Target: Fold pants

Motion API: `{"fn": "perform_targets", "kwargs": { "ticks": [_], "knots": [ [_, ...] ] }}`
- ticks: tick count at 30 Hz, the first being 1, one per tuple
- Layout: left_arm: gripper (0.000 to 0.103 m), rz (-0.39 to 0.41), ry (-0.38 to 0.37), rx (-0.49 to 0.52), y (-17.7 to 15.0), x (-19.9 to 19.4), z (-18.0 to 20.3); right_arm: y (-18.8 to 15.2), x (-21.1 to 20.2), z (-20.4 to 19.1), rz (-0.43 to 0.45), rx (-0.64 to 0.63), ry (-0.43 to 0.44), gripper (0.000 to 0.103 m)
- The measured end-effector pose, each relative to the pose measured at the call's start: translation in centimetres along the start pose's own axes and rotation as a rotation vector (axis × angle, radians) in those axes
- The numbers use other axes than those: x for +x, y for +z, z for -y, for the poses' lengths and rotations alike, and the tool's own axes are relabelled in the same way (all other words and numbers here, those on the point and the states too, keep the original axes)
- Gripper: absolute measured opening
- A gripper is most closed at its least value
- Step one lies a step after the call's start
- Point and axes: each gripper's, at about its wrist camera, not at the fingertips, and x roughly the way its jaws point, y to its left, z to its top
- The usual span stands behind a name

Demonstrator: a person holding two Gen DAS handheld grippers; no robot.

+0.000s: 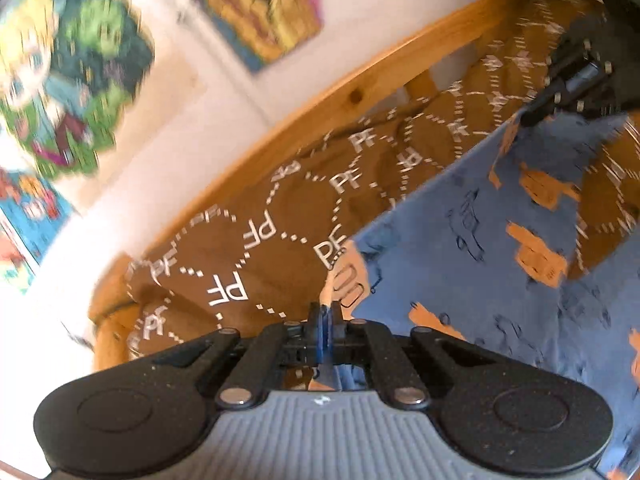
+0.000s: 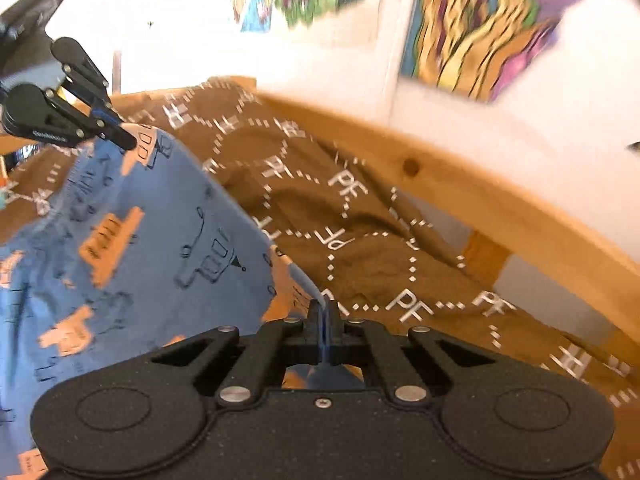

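i've got both the left gripper (image 1: pixel 326 312) and right gripper (image 2: pixel 325 312) clamped on the pants (image 1: pixel 460 248) edge, lifted over the blanket (image 1: pixel 240 248); next, i'd carry it across evenly.

Bright daylight, heavy motion blur, strong fisheye bending.

Both views are well lit; the white wall (image 2: pixel 168 20) blows out to glare at upper left in the right wrist view. The posters (image 1: pixel 76 80) smear into streaks, the wooden rail (image 1: pixel 360 80) curves with distortion, and dark corners vignette. The bedspread (image 1: pixel 240 248) lettering nearby stays fairly sharp.
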Motion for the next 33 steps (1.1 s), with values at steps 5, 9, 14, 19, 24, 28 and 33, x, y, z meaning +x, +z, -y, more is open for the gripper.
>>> {"fn": "perform_targets", "kwargs": {
  "ticks": [5,9,14,19,24,28,33],
  "knots": [
    [0.002,0.102,0.024,0.133,-2.4,-4.2,3.7,-2.0,-6.0,-3.7,0.026,0.002,-0.025,0.000],
    [0.002,0.117,-0.009,0.222,-4.4,-6.2,6.3,-4.6,-10.0,-7.8,0.033,0.025,-0.046,0.000],
    [0.002,0.065,-0.071,0.353,-8.2,-6.9,10.4,-8.8,-13.1,-13.4,0.017,0.064,-0.084,0.000],
    [0.002,0.015,-0.072,0.482,-12.1,-5.7,14.1,-13.4,-13.0,-18.9,-0.046,0.057,-0.101,0.000],
    [0.002,-0.013,-0.050,0.513,-14.4,-4.2,15.8,-15.8,-11.1,-21.5,-0.104,0.039,-0.096,0.000],
    [0.002,0.012,-0.046,0.495,-14.6,-5.1,15.3,-15.7,-11.2,-21.8,-0.102,0.005,-0.103,0.000],
    [0.002,0.017,-0.049,0.546,-15.2,-5.5,15.8,-15.4,-12.3,-22.6,-0.113,-0.074,-0.094,0.000]
  ]
}}
